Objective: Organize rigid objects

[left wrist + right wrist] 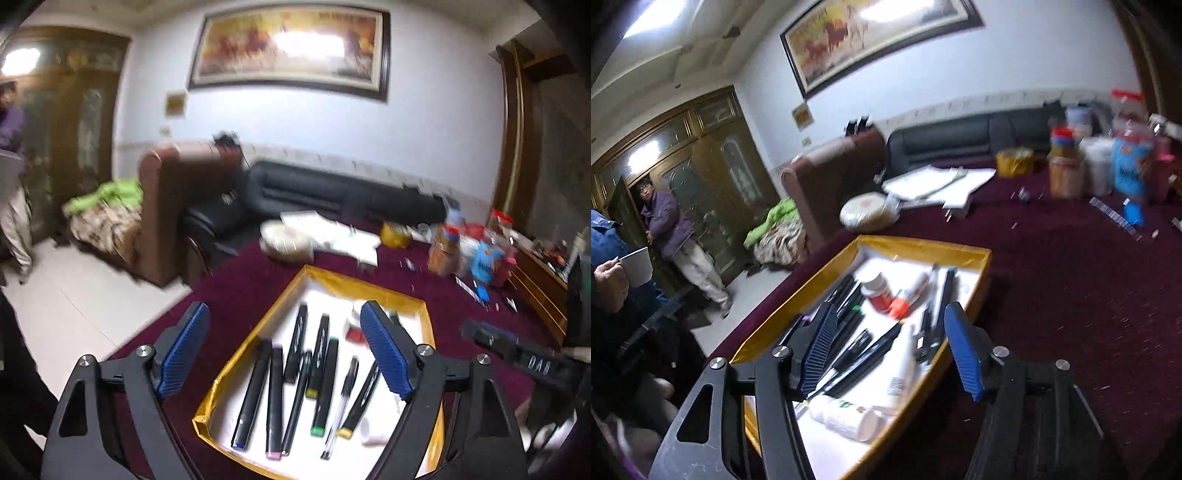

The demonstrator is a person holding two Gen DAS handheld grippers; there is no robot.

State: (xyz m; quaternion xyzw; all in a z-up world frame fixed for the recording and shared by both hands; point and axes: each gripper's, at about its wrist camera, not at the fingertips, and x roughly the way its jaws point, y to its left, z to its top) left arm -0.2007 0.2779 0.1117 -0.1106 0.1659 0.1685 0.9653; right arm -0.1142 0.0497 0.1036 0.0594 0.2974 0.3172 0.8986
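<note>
A gold-rimmed box (258,332) with a white floor sits on the maroon tablecloth. In the left wrist view several black markers (255,391) and pens (341,406) lie side by side in it. My left gripper (284,354) is open and empty above the box. The right wrist view shows the same box (923,251) with markers (857,350), a small red bottle (881,293), an orange-capped tube (905,299) and a white bottle (846,417). My right gripper (890,354) is open and empty over the box's near end. The right gripper's body (517,354) shows at the right of the left wrist view.
Jars, bottles and a blue packet (1130,170) stand at the table's far right. White papers (938,184), a round flat package (864,214) and a yellow tin (1014,162) lie behind the box. Sofas stand beyond the table. Two people (668,229) are at the left.
</note>
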